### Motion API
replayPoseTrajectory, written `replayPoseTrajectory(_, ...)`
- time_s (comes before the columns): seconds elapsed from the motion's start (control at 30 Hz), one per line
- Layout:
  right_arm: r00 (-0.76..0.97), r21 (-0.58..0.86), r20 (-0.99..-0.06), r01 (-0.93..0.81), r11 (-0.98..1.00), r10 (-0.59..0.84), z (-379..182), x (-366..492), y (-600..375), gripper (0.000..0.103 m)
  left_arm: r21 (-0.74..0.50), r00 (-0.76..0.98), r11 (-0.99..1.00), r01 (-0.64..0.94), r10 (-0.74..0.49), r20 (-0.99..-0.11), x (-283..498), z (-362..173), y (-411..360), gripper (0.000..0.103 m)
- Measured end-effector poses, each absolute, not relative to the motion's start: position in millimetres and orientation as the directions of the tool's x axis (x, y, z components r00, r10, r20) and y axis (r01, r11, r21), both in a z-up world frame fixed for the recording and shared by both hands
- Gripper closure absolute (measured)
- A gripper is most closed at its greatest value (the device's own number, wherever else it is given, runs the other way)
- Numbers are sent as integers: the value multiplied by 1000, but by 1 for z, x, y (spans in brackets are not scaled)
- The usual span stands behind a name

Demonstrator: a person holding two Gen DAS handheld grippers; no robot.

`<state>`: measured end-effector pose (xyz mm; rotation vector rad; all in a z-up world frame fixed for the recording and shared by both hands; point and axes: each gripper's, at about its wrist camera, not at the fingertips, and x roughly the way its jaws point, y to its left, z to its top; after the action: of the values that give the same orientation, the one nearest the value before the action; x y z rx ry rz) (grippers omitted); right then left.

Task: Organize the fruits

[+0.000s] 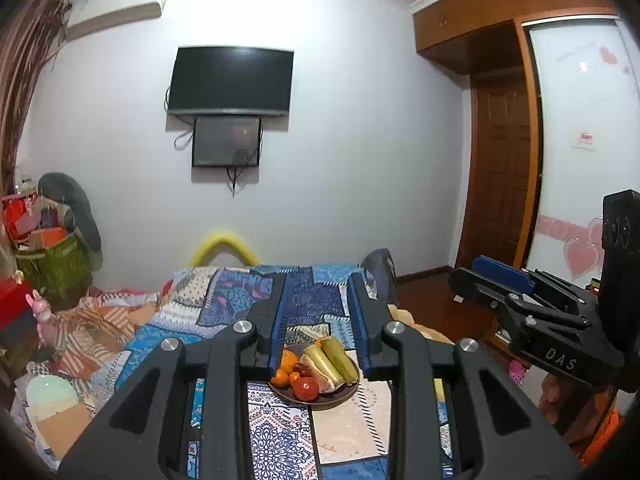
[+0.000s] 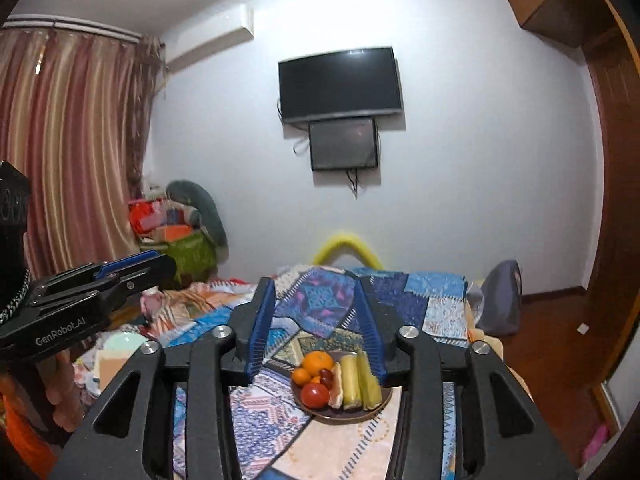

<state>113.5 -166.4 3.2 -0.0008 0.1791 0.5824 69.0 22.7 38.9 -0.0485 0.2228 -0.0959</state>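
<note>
One plate of fruit is sitting on a patchwork bedspread in blues, creams and purples, and everything else is being placed from that plate. On it, a red tomato is lying at the near rim, small oranges are crowding the left side, and long yellow-green pieces are lying side by side on the right.

Nearer than the plate and raised over the bed, the left gripper is pointing across it towards the far wall, its blue pads standing a narrow way apart and holding nothing. The right gripper is hanging beside it, to the right of the plate, its jaws standing somewhat wider and likewise gripping nothing.

Beyond the plate, past the far end of the bed, a yellow arch is showing against the pale wall. High above the plate a dark television is hanging on that wall, with a smaller screen just under it and cables trailing down. Far left of the plate, a green basket is overflowing with boxes, and a striped curtain is hanging beyond it. Right of the plate, a wooden floor is leading to a brown door and a wardrobe with pink hearts on its pale panel
</note>
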Motion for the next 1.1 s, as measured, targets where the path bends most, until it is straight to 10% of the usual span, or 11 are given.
replayPoseTrajectory(0.17,843,52,-133,-519,853,521,1,96,-170,33,-50,981,996,69,-77,-180,44,39,19,40)
replayPoseTrajectory(0.4,877,48,-109,-466,883,469,-3,89,-171,0,-36,981,997,64,-69,-181,42,34,16,24)
replayPoseTrajectory(0.63,883,35,-109,-456,889,457,-5,78,-179,0,-32,985,999,36,-40,-169,34,31,14,4)
replayPoseTrajectory(1.1,885,39,-116,-449,892,451,-11,73,-184,0,-41,985,999,16,-23,-170,30,26,18,2)
